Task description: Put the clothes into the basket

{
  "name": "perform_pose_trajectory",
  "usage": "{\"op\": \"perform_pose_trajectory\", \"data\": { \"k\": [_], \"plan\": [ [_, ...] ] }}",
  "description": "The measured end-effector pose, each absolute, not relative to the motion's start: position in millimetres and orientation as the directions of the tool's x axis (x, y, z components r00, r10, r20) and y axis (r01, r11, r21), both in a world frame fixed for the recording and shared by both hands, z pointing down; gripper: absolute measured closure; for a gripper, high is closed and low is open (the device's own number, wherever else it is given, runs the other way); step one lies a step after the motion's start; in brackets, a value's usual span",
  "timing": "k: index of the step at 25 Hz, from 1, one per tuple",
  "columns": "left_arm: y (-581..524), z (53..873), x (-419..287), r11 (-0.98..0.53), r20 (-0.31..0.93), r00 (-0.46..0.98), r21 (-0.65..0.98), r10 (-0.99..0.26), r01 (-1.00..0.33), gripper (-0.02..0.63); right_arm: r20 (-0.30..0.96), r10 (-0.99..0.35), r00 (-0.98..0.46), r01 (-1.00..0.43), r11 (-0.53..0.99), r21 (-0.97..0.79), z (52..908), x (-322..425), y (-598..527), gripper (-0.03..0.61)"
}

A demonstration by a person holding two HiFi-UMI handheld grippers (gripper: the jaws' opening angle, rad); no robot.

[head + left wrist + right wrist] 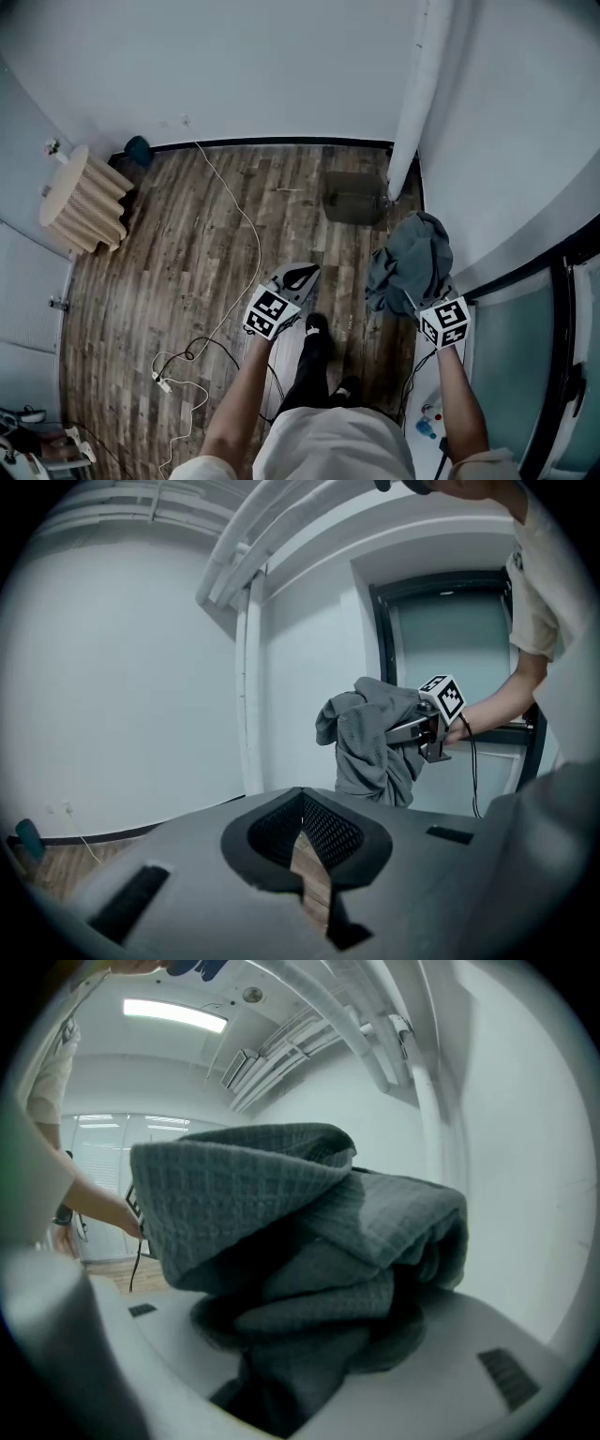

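Because it hangs above the plank floor (pixel 187 253) in loose folds, the grey waffle-knit garment (pixel 300 1241) should handle soft, light and floppy, and is best pinched at a thick bunch. It spills from the right gripper (pixel 424 302), whose part-open jaws clamp it. The left gripper (pixel 302 808) is closed and empty.

head view: on the person's head, looking steeply down at the wooden floor (pixel 187 253), both grippers low in frame | left gripper view: rides the left gripper (pixel 302 274), looks along its jaws across to the right gripper (pixel 412 731), near | right gripper view: looks along its own jaws, the grey garment (pixel 309 1241) very close and filling the frame | shared: grey garment, in all three views
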State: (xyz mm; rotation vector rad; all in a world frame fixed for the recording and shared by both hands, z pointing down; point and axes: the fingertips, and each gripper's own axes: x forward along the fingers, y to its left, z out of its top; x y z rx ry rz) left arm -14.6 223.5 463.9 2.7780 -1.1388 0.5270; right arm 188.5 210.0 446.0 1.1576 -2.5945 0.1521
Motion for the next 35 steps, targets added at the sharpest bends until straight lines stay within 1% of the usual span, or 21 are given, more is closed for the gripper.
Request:
{"op": "perform_pose_trajectory", "data": {
  "k": [7,12,16,25,29,35],
  "plan": [
    [148,488,-28,-0.753,0.367,0.689,-0.047,-0.625,-0.657,0.601,0.303,-0.749,-0.589,-0.785,0.62,0.005,464,178,142,0.357],
    [91,516,-43,-0.77,0.395,0.709,0.004,-0.585,-0.638,0.601,0.336,-0.763,-0.552,-0.818,0.575,-0.038,489,169,94,0.357],
    [46,529,-56,-0.778,0.404,0.719,0.028,-0.565,-0.627,0.601,0.366,-0.763,-0.534,-0.827,0.56,-0.039,501,157,54,0.357],
    [-37,537,-77,-0.799,0.419,0.741,0.055,-0.525,-0.598,0.601,0.355,-0.792,-0.497,-0.849,0.528,-0.011,486,127,-25,0.357],
    [-68,524,-73,-0.817,0.38,0.766,0.045,-0.519,-0.575,0.601,0.353,-0.801,-0.484,-0.856,0.517,-0.002,483,124,-51,0.357],
    [-107,521,-81,-0.812,0.368,0.762,0.031,-0.532,-0.582,0.601,0.351,-0.803,-0.481,-0.855,0.519,0.017,484,121,-89,0.357]
  ]
}}
